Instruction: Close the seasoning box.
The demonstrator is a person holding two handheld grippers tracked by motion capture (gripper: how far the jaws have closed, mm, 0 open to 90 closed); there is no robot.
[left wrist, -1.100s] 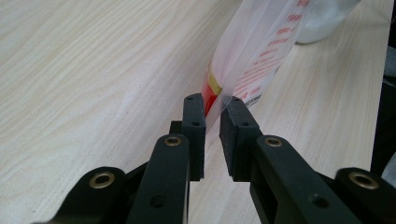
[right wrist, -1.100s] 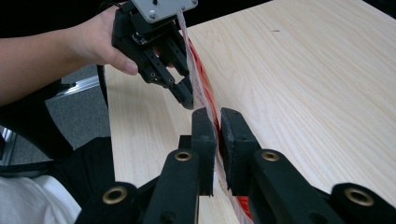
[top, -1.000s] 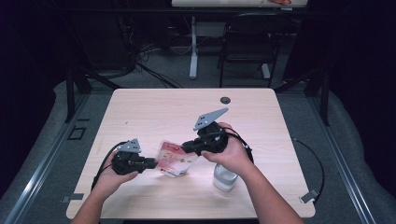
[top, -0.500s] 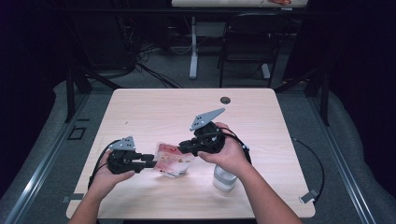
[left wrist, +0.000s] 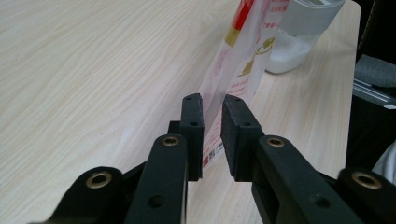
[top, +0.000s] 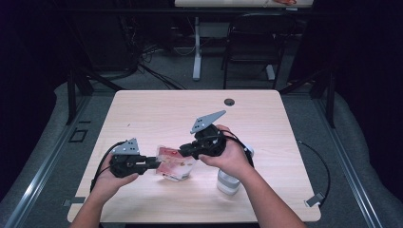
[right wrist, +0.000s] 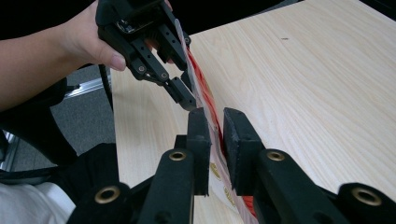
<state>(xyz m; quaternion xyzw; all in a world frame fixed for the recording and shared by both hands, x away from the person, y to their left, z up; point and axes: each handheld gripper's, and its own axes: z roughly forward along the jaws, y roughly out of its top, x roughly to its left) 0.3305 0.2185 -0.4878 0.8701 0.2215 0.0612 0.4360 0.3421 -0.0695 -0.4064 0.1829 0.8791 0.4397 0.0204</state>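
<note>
Both the left gripper (top: pixel 154 164) and right gripper (top: pixel 184 150) pinch the plastic bag (top: pixel 175 163) over the desk (top: pixel 157 114); next probably pulling it open, gently.

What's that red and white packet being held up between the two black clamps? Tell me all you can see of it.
The packet is a thin, flat pouch of glossy, partly see-through plastic, printed in red with white and some gold marks; the print is too small to read. It is held up off the wooden table, seen edge-on between the jaws. The left gripper has one end between its pads and the right gripper the other. A white-filled container stands behind it, apart.
</note>
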